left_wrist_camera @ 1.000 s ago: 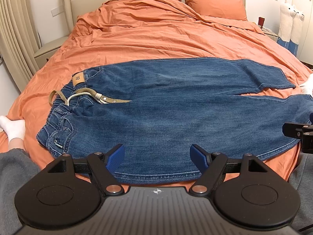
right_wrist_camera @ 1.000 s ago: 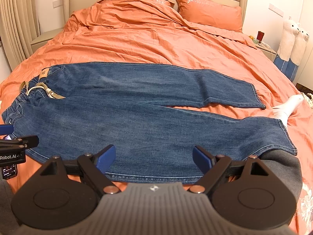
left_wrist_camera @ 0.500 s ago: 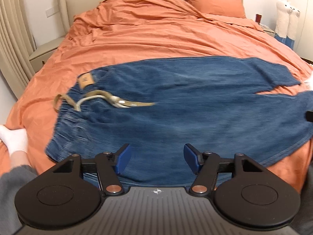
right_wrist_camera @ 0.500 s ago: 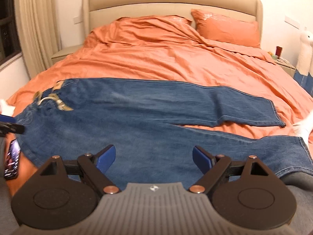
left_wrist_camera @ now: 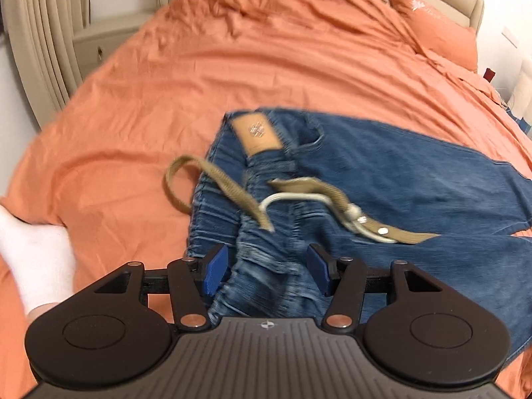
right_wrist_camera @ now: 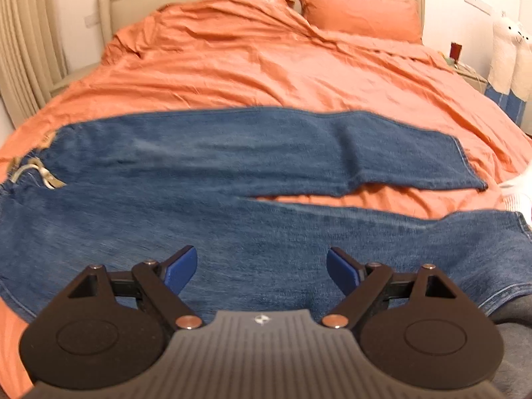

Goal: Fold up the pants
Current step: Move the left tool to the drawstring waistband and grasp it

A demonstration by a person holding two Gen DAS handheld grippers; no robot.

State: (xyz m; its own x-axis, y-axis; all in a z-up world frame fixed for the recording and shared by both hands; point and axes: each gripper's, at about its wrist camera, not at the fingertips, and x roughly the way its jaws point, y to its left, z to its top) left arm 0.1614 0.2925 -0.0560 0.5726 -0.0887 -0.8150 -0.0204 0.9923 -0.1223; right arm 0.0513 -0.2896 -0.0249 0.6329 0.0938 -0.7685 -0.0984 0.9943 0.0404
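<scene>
Hovering both grippers spread, gripping nothing: left gripper [left_wrist_camera: 267,274] over the jeans [right_wrist_camera: 232,179] waistband [left_wrist_camera: 232,232], right gripper [right_wrist_camera: 261,269] over the near leg [right_wrist_camera: 365,242]. Jeans lie flat across the orange duvet [right_wrist_camera: 266,66]. Denim looks heavy, floppy; we'd pinch waistband and hem [right_wrist_camera: 523,229].

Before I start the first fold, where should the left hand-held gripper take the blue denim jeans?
Take the bunched waistband edge of the blue denim jeans, coming from the near side. It lies gathered between the open fingers of the left hand-held gripper, thick enough to pinch. Avoid the loose tan webbing belt.
</scene>
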